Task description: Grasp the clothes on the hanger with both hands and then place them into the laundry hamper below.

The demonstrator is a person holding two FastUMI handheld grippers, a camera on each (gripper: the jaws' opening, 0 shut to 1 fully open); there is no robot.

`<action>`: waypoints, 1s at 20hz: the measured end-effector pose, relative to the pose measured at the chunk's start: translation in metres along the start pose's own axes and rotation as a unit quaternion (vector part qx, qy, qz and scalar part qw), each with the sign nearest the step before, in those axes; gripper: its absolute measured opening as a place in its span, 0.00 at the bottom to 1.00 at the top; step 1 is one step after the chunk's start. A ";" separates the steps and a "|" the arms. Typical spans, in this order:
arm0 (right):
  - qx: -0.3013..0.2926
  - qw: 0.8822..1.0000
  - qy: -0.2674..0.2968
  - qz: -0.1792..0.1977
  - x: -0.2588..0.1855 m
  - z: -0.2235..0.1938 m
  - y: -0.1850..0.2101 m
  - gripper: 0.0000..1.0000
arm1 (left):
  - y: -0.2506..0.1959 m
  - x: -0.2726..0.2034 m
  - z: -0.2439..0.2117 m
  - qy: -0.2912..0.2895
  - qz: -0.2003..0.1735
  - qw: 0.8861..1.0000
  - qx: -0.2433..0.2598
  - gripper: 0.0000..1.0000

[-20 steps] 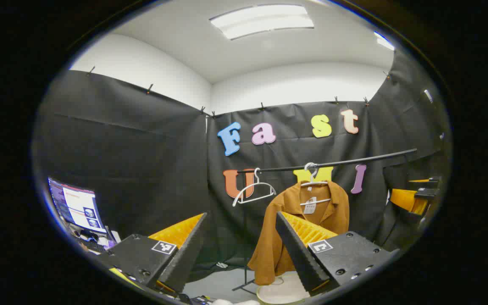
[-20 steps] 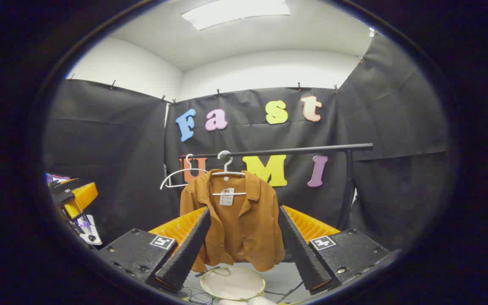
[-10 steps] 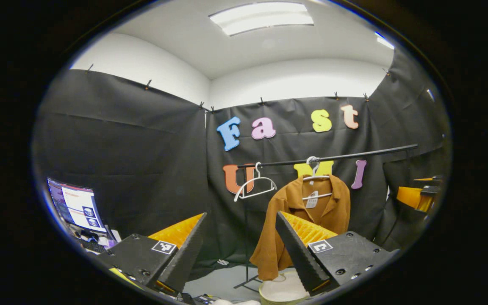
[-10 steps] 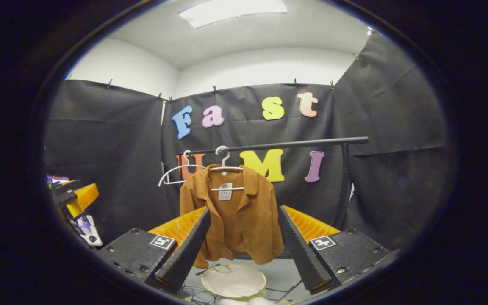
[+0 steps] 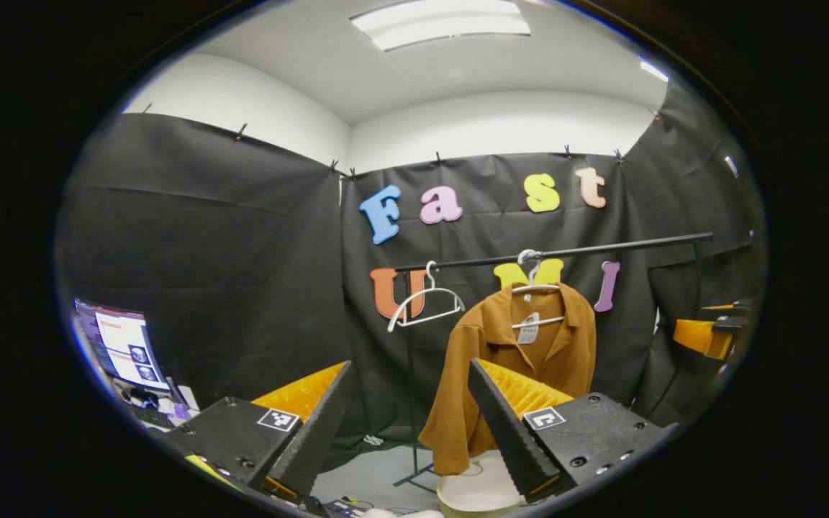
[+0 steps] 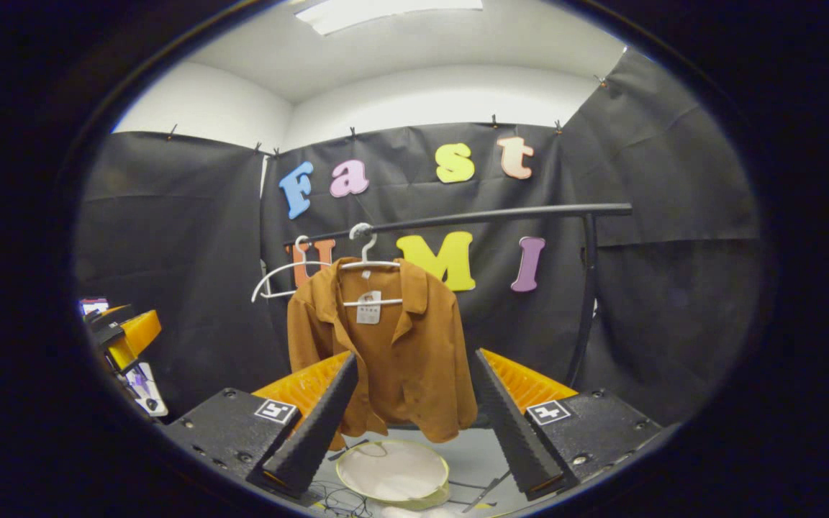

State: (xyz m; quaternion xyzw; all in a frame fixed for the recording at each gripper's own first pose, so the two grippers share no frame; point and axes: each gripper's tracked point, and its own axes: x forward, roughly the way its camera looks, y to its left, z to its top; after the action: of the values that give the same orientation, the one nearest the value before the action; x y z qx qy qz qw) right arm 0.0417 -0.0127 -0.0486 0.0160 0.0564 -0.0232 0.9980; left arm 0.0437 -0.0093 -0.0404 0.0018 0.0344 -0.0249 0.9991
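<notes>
Brown shirt [image 6: 386, 345] hangs lengthwise from hanger [image 6: 368, 262] on rail [image 6: 472, 216], hamper [image 6: 393, 471] on floor directly beneath. Right gripper [image 6: 411, 410] squared on shirt, seemingly nearer; left gripper [image 5: 407, 414] aims left of it. Both jaws spread wide, holding nothing, well short of cloth.
</notes>
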 end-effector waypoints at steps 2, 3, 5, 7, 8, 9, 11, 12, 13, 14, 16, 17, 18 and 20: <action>-0.003 1.000 0.007 0.002 0.021 -0.007 -0.003 1.00 | -0.015 0.015 -0.013 0.008 -0.008 1.000 -0.005 1.00; -0.007 1.000 0.007 0.008 0.033 -0.009 -0.002 1.00 | -0.023 0.023 -0.019 0.013 -0.012 1.000 -0.007 1.00; -0.020 1.000 0.007 0.020 0.060 -0.015 -0.002 1.00 | -0.038 0.041 -0.027 0.013 -0.016 1.000 -0.006 1.00; -0.032 0.999 0.009 0.034 0.089 -0.019 -0.001 1.00 | -0.058 0.063 -0.037 0.013 -0.025 1.000 0.001 1.00; -0.032 0.999 0.009 0.042 0.105 -0.022 0.000 1.00 | -0.067 0.072 -0.039 0.013 -0.030 0.999 0.005 1.00; -0.032 0.998 0.012 0.049 0.122 -0.023 0.001 1.00 | -0.076 0.082 -0.039 0.008 -0.036 0.999 0.007 0.98; -0.034 0.998 0.011 0.061 0.155 -0.023 0.001 1.00 | -0.097 0.107 -0.041 -0.003 -0.048 0.999 0.009 0.98; -0.039 0.997 0.011 0.064 0.171 -0.024 0.000 1.00 | -0.109 0.119 -0.043 -0.003 -0.054 0.998 0.010 0.97; -0.044 0.997 0.012 0.067 0.188 -0.024 -0.002 1.00 | -0.119 0.131 -0.046 -0.002 -0.060 0.998 0.010 0.97; -0.047 0.996 0.012 0.068 0.203 -0.023 -0.005 1.00 | -0.128 0.141 -0.051 0.002 -0.063 0.998 0.007 1.00; -0.047 0.996 0.011 0.072 0.233 -0.021 -0.008 1.00 | -0.144 0.166 -0.058 0.005 -0.070 0.998 -0.002 0.99; -0.044 0.996 0.012 0.075 0.247 -0.020 -0.009 1.00 | -0.150 0.178 -0.063 0.007 -0.071 0.997 -0.002 0.99; -0.040 0.996 0.014 0.079 0.260 -0.020 -0.008 1.00 | -0.155 0.192 -0.066 0.007 -0.069 0.998 0.000 0.99; -0.030 0.996 0.019 0.085 0.285 -0.021 -0.009 1.00 | -0.162 0.215 -0.072 0.008 -0.065 0.998 0.007 0.96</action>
State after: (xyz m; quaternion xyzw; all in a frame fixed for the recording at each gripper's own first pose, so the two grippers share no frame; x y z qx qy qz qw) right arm 0.3216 -0.0334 -0.1015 -0.0090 0.0749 0.0634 0.9951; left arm 0.2450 -0.1818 -0.1273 0.0069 0.0427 -0.0895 0.9950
